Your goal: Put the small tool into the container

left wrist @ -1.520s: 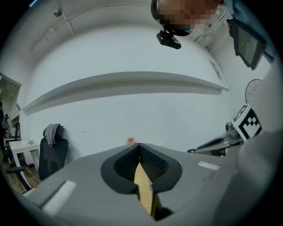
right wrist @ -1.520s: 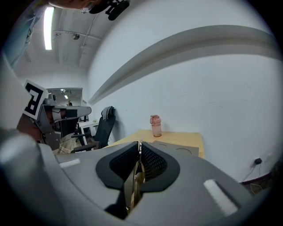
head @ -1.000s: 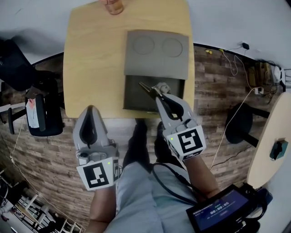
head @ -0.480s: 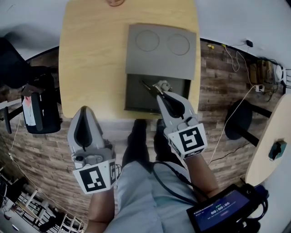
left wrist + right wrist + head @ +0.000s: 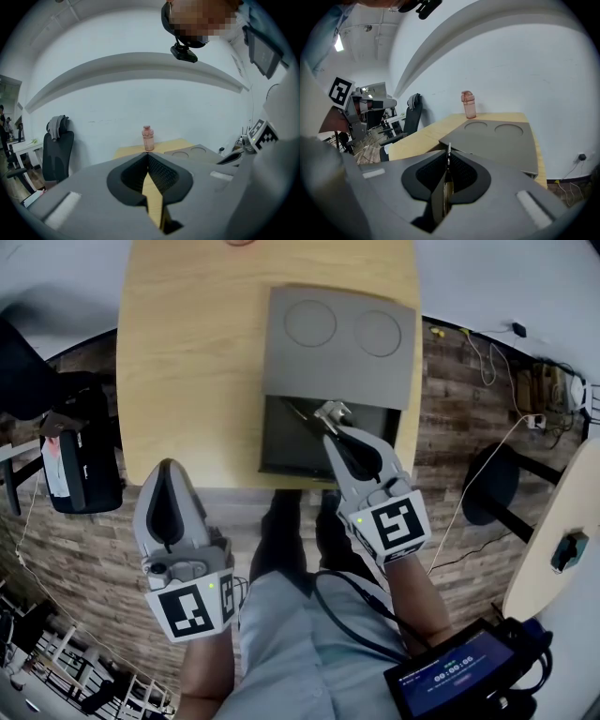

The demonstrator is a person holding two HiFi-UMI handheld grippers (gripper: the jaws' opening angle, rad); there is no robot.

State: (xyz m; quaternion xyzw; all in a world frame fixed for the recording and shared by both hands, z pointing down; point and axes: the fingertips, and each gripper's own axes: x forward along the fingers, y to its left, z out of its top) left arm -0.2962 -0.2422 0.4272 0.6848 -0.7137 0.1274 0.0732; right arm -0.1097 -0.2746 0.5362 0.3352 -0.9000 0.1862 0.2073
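Note:
A grey container point(image 5: 337, 343) lies on the wooden table point(image 5: 187, 362). Its flat lid has two round recesses, and a dark open compartment point(image 5: 281, 446) faces the near edge. My right gripper point(image 5: 334, 424) hangs over that compartment, shut on a small thin metal tool point(image 5: 302, 416) that sticks out to the left of its tips. In the right gripper view the tool point(image 5: 448, 153) shows as a narrow blade pinched between the pads. My left gripper point(image 5: 171, 471) is held off the table's near edge, shut and with nothing in it point(image 5: 147, 155).
A pink bottle point(image 5: 468, 105) stands at the table's far edge. A black office chair point(image 5: 80, 470) is to the left. A round table point(image 5: 562, 521) and floor cables point(image 5: 487, 371) are to the right. A tablet point(image 5: 450, 676) hangs at the person's right hip.
The right gripper has moved a little farther over the open compartment with the tool in it. The left gripper has drifted slightly back and left.

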